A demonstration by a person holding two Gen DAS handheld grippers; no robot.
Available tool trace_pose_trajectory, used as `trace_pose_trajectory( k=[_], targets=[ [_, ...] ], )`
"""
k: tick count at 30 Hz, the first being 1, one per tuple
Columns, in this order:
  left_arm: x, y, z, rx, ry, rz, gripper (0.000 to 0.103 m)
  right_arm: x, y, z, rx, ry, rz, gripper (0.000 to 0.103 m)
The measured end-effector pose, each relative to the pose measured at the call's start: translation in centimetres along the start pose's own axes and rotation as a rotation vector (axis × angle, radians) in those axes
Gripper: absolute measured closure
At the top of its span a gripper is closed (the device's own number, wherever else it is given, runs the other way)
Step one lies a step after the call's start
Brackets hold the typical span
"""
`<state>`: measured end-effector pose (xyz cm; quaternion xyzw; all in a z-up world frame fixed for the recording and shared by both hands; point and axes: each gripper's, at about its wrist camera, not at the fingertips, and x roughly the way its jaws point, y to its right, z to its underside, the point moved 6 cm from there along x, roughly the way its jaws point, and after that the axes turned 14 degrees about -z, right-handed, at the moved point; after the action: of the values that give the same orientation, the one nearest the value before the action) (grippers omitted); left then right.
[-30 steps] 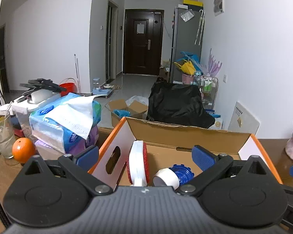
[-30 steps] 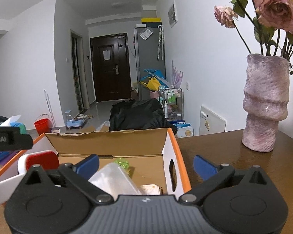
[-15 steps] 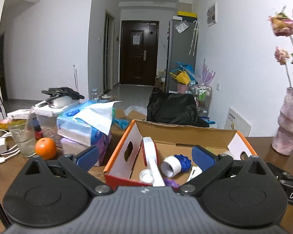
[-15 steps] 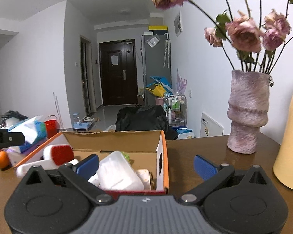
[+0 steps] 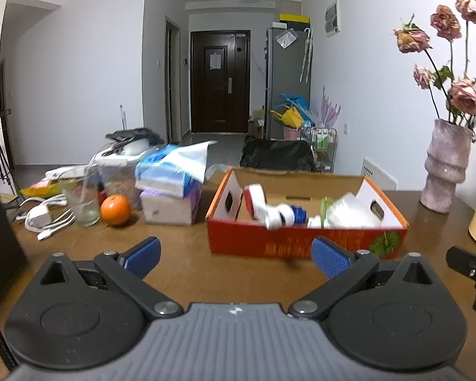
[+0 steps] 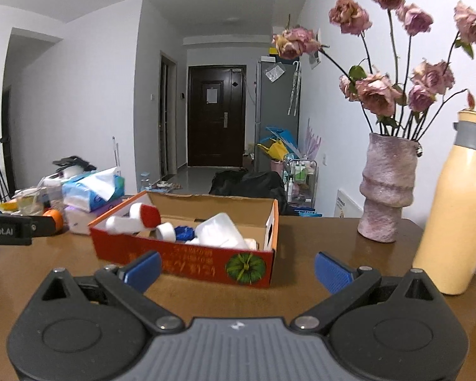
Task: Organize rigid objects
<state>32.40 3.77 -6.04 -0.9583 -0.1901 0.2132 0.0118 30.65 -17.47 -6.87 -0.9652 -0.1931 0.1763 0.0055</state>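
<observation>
An orange cardboard box (image 5: 301, 241) (image 6: 187, 262) stands on the brown table. Inside lie a white bottle with a red cap (image 5: 254, 200) (image 6: 136, 219), a small white jar (image 5: 280, 217), a blue ridged lid (image 5: 299, 215) (image 6: 184, 231) and a white plastic container (image 5: 349, 214) (image 6: 220, 233). My left gripper (image 5: 234, 255) is open, hovering in front of the box with nothing between its blue pads. My right gripper (image 6: 236, 270) is open too, just short of the box's front wall. Part of the other tool (image 6: 12, 230) shows at the left edge.
Left of the box sit tissue packs (image 5: 171, 187), an orange (image 5: 115, 209), a glass (image 5: 81, 195) and white cables (image 5: 44, 217). A pink vase of dried roses (image 6: 387, 190) and a yellow flask (image 6: 457, 209) stand to the right. Bare table lies in front of the box.
Both grippers have pulled back from above the box toward the near side of the table. The box now lies wholly ahead of them, and both stay open.
</observation>
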Motion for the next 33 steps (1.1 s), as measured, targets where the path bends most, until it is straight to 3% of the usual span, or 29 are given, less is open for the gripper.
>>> trace_pose_trajectory(
  k=[8, 16, 33],
  targets=[
    [-5.8, -2.5, 4.5, 0.004, -0.033, 0.021, 0.000, -6.1, -1.5, 3.5, -0.002, -0.037, 0.039, 0.000],
    [-10.3, -3.5, 7.3, 0.024, -0.034, 0.048, 0.000, -11.5, -2.8, 4.7, -0.002, -0.011, 0.069, 0.000],
    [-13.1, -3.3, 8.1, 0.035, -0.008, 0.081, 0.000, -14.0, -4.1, 5.3, -0.011, -0.006, 0.059, 0.000]
  ],
)
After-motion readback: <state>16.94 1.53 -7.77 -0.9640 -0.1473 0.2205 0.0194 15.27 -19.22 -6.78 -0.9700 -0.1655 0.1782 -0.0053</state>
